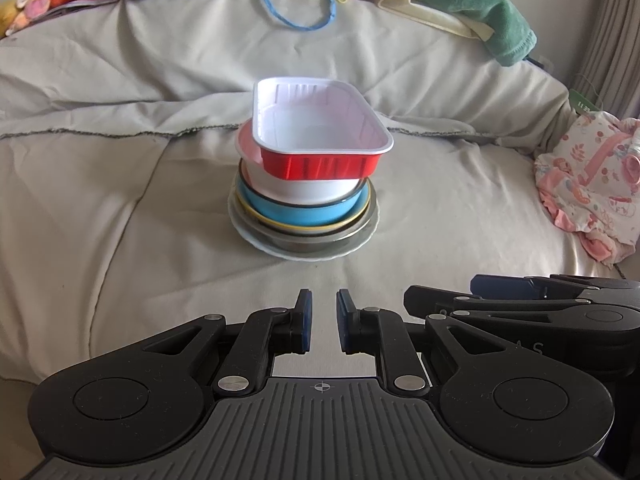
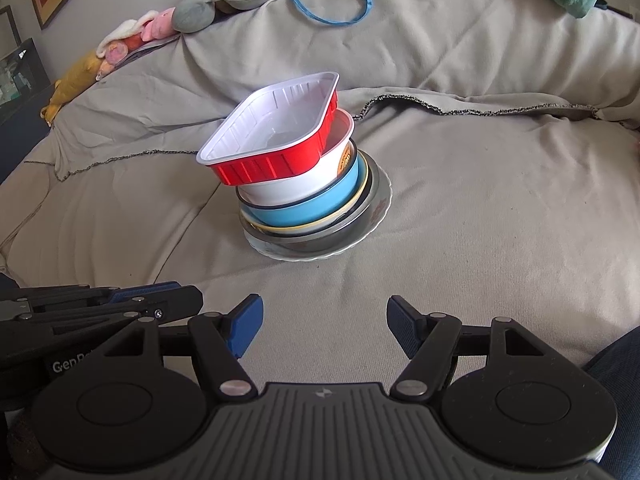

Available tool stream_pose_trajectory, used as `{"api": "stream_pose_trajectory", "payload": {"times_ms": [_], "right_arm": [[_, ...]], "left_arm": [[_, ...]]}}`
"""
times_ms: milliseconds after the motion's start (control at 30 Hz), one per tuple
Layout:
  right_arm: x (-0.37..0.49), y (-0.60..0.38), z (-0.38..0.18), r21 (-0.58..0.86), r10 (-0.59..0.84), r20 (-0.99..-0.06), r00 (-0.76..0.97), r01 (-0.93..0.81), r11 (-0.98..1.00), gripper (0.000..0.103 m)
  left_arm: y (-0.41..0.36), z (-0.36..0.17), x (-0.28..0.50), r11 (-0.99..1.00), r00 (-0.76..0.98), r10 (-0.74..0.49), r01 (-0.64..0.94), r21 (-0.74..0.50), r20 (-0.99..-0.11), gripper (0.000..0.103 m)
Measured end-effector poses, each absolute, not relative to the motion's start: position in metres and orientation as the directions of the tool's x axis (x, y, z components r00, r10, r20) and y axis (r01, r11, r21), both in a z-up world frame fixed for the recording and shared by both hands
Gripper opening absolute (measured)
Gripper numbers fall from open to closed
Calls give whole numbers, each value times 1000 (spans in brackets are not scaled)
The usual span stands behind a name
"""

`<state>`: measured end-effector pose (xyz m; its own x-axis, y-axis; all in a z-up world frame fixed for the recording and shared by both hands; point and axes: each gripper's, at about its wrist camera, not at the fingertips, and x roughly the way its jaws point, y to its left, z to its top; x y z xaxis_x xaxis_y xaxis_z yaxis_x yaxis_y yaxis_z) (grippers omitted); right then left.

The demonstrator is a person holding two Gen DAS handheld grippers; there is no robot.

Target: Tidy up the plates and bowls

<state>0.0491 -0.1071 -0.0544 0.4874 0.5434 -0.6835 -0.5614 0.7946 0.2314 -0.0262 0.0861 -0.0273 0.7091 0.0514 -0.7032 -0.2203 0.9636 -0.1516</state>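
We read few markings. On the black body of the left gripper (image 2: 100,312), at the near left of the right wrist view, white letters spell "GenR", then run out of sight. In the left wrist view, the right gripper (image 1: 520,304) shows faint letters, of which only "A S" comes clear.

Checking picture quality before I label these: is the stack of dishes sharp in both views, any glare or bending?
Left wrist view: stack of dishes sharp, soft daylight, no glare, bedding curving toward the edges. Right wrist view: stack equally sharp but looks tilted, corners dark.
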Motion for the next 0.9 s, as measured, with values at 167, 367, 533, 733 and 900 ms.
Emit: {"api": "stream_pose_trajectory", "payload": {"times_ms": [167,367,533,733,900], "right_arm": [[49,-107,-54,229,545,-683,487,-566,792,69],[48,-107,-53,228,545,-682,487,-567,792,69],[48,-108,-53,226,549,-680,486,-574,787,69],[50,-110,-53,227,553,-680,481,-579,783,69],[50,-111,-53,225,556,-679,479,-585,779,69]], "left_arm": [[87,-27,-28,962,710,51,-225,-157,-702,17],[88,-27,-29,963,711,43,-218,-161,-701,17],[88,-27,-29,962,711,46,-221,-161,-702,17],[89,-26,-29,962,713,49,-222,-159,-700,17],[88,-26,-29,962,709,69,-233,-141,-702,17]]}}
